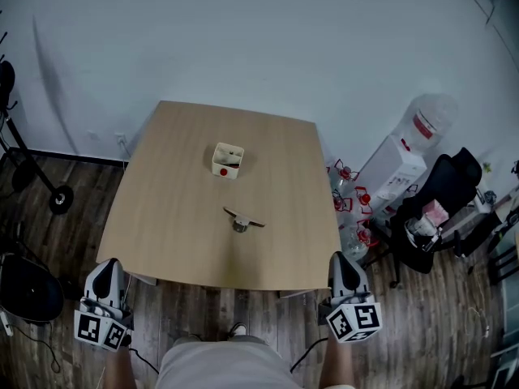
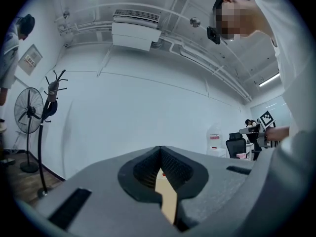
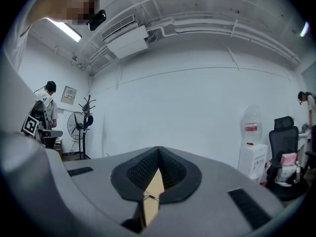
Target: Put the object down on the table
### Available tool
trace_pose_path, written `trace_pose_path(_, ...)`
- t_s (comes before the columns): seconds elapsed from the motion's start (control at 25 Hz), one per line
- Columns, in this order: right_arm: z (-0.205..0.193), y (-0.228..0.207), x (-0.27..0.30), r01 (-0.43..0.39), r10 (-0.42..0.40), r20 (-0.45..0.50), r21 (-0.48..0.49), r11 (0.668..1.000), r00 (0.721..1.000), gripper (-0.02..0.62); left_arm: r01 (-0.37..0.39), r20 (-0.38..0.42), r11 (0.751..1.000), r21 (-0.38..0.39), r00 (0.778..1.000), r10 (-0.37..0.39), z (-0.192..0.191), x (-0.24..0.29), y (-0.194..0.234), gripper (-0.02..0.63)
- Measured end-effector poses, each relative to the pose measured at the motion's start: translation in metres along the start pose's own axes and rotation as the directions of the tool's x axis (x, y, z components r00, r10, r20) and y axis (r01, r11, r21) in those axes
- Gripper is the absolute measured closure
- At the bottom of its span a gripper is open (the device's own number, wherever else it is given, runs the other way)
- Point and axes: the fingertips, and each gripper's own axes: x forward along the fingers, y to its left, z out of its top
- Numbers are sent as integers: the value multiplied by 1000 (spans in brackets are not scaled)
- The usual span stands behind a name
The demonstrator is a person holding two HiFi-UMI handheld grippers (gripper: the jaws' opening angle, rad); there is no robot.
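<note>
A small round metal piece with a thin bar across it (image 1: 242, 220) lies near the middle of the light wooden table (image 1: 170, 217). Behind it stands a small white open box (image 1: 228, 160) with a red dot on its front. My left gripper (image 1: 109, 263) hangs just off the table's near left corner, shut and holding nothing. My right gripper (image 1: 341, 257) is off the near right corner, also shut and empty. Both point level toward the far wall. In the left gripper view (image 2: 160, 148) and the right gripper view (image 3: 158, 148) only a sliver of tabletop shows between the closed jaws.
A water dispenser (image 1: 401, 160) and a black office chair (image 1: 438, 197) stand right of the table, with red-handled items on the floor between. A fan base (image 1: 58, 198) and a black stool (image 1: 28, 286) are at the left. Another person (image 3: 43, 107) stands by a far desk.
</note>
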Motion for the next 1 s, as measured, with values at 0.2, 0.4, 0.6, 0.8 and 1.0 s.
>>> trace_pose_path(0.2,-6,6,-1,20,-20,-14,-1,1000,1000,598,-20,-3,1000,-5,1000,20,-2,-7,9,601)
trace_pose_path(0.4,-2,14,3,17,-17,-7,-9,1000,1000,598,-8,6,1000,2,1000,8,3,-7,8,601)
trace_pose_path(0.6,-4,27,8,2,-2,-12,-17,1000,1000,598,6,7,1000,6,1000,-6,4,-11,8,601)
trace_pose_path(0.8,-9,41,10,-19,19,-15,4,1000,1000,598,9,0,1000,6,1000,-9,2,-18,9,601)
trace_pose_path(1.0,-15,54,9,-29,29,-31,5,1000,999,598,14,-7,1000,4,1000,-14,-3,-27,12,601)
